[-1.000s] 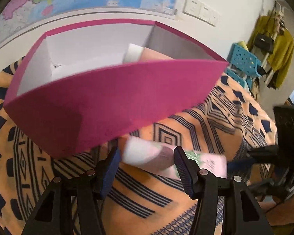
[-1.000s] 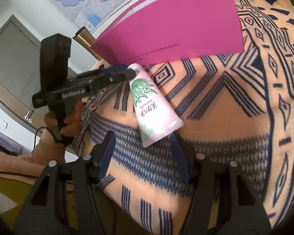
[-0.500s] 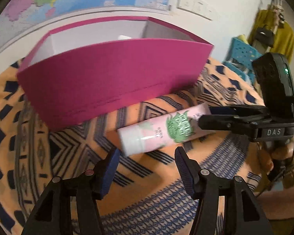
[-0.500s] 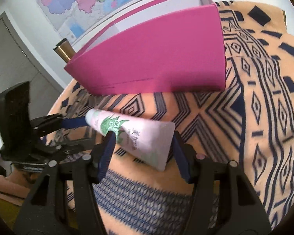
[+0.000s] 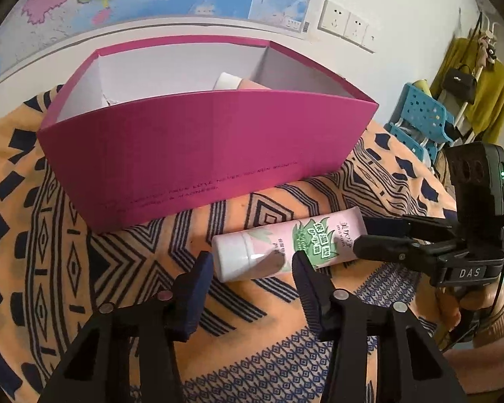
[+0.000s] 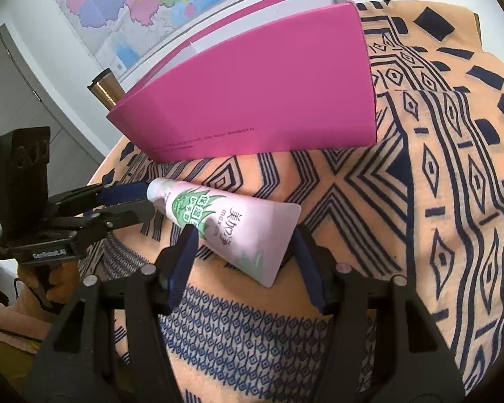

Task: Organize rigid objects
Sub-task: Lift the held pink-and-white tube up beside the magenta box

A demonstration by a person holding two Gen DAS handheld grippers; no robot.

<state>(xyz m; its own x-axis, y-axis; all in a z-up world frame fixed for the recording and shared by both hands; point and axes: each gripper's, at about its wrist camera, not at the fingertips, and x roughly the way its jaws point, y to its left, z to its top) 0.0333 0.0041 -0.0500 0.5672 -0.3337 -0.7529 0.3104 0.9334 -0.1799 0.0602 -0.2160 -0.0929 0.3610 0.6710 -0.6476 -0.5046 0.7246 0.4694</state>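
Note:
A pink tube [image 5: 285, 245] with a green leaf print and a white cap hangs just above the patterned cloth, in front of the magenta box [image 5: 201, 154]. My right gripper [image 6: 243, 248] is shut on the tube's [image 6: 232, 228] flat crimped end. In the left wrist view the right gripper [image 5: 361, 236] comes in from the right. My left gripper [image 5: 252, 265] has the cap end between its jaws, which are closing; the pads sit close beside the cap without clearly pressing. Seen from the right wrist, the left gripper [image 6: 148, 201] reaches the cap from the left.
The magenta box [image 6: 268, 90] is open on top; a white-capped peach item [image 5: 232, 82] lies inside. An orange and navy cloth [image 5: 84, 268] covers the table. A bronze cylinder [image 6: 106, 92] stands behind the box's left end. A blue chair [image 5: 423, 114] stands beyond the table.
The right gripper has lifted the tube and swung its cap end toward the left gripper. The left gripper's jaws have narrowed around the cap.

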